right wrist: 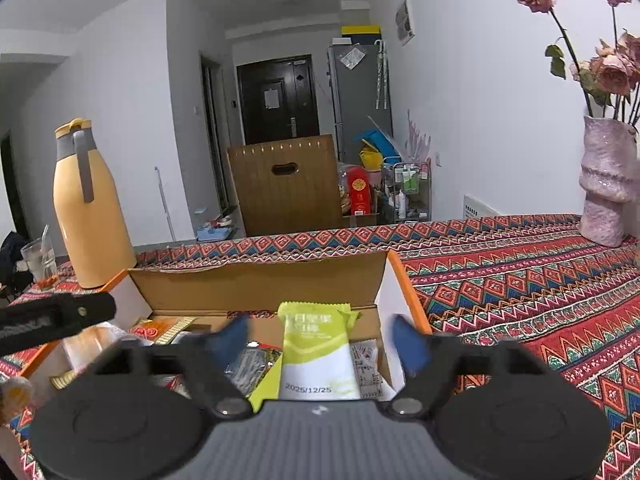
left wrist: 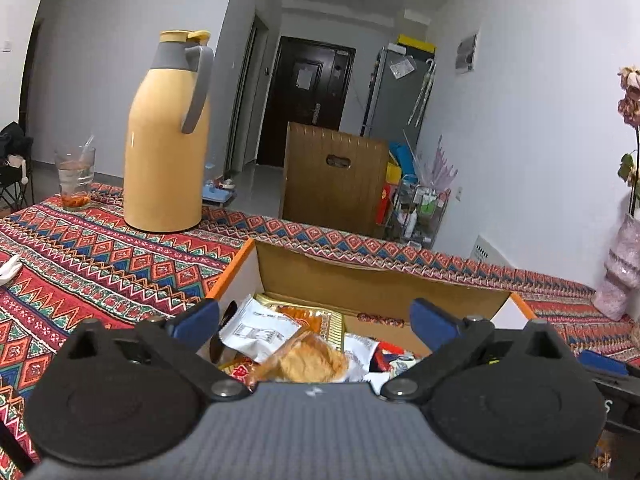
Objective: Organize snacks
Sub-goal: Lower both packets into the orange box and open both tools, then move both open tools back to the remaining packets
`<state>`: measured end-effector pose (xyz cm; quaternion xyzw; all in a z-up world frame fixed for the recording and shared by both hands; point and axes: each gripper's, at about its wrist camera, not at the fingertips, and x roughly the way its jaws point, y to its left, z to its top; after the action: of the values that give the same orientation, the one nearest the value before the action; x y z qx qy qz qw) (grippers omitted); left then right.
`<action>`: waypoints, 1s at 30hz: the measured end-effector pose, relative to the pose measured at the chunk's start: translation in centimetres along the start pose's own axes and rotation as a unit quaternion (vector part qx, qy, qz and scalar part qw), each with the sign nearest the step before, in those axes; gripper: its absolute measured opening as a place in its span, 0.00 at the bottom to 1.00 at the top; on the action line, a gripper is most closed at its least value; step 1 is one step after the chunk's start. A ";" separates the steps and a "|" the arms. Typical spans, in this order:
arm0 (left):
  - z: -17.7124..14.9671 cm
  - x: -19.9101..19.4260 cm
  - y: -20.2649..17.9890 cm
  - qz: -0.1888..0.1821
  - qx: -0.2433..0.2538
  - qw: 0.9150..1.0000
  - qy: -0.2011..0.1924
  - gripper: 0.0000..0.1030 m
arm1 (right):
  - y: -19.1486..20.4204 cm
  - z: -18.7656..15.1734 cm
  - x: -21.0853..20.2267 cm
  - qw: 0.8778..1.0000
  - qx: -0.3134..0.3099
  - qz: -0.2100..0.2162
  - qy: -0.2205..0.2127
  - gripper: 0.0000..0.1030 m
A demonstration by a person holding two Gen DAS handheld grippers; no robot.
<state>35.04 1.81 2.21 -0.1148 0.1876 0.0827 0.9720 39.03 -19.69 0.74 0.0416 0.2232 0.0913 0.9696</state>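
Note:
An open cardboard box (left wrist: 360, 276) with orange edges sits on the patterned tablecloth and holds several snack packets. In the left wrist view my left gripper (left wrist: 314, 316) hangs open over the box, above a white packet (left wrist: 260, 328), a gold packet (left wrist: 324, 316) and a bread snack in clear wrap (left wrist: 308, 360); nothing is between its fingers. In the right wrist view my right gripper (right wrist: 320, 336) is open over the same box (right wrist: 260, 288). A green and white packet (right wrist: 316, 352) stands between its blue fingers, and neither pad touches it.
A yellow thermos jug (left wrist: 164, 140) and a glass (left wrist: 75, 180) stand on the table left of the box. A pink vase with dried roses (right wrist: 606, 184) stands at the far right. A wooden chair back (right wrist: 284, 180) rises behind the table's far edge.

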 end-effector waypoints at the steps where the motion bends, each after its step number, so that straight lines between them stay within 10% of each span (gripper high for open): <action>1: 0.0 0.0 0.1 -0.001 -0.002 1.000 0.001 1.00 | -0.1 0.0 -0.1 1.000 0.003 0.000 -0.001 0.94; 30: -0.5 -0.5 1.0 -0.008 -0.017 1.000 -0.001 1.00 | -1.2 -1.4 -0.6 0.999 0.039 0.013 0.007 1.00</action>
<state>34.17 2.58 1.74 -0.1326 0.1846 0.0786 0.9707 38.02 -20.94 -0.43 0.0819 0.2326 0.0955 0.9644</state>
